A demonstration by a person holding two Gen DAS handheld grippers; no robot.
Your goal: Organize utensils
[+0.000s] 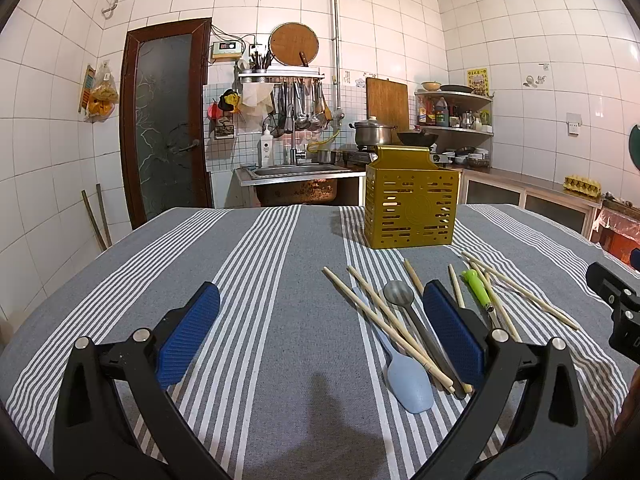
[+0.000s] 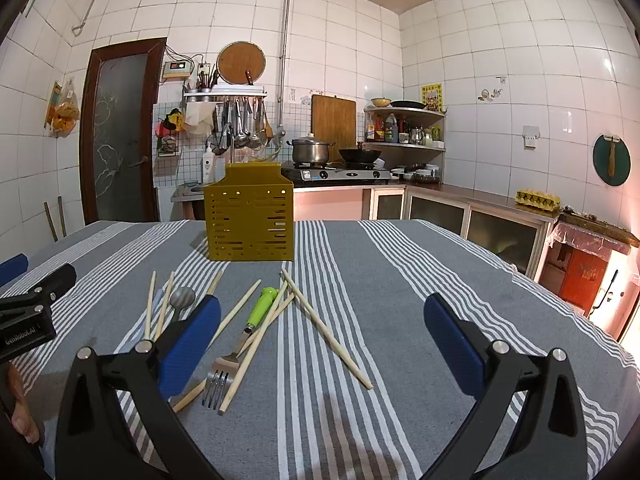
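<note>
One fork (image 2: pixel 219 376), two spoons (image 1: pixel 412 384), perhaps nine chopsticks (image 2: pixel 326 330), one holder (image 2: pixel 249 220)

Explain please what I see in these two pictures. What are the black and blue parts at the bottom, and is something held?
There is no robot. A person holds one hand-held grasping tool in each hand, and a camera on each looks forward along its two blue fingers. One picture comes from the left tool, the other from the right tool. Both are open and hold nothing.

On the striped tablecloth stands a yellow utensil holder. In front of it lie loose wooden chopsticks, a green-handled fork, a grey metal spoon and a pale blue spatula. None is yet in the holder, as far as I can see. Behind is a tiled kitchen.
</note>
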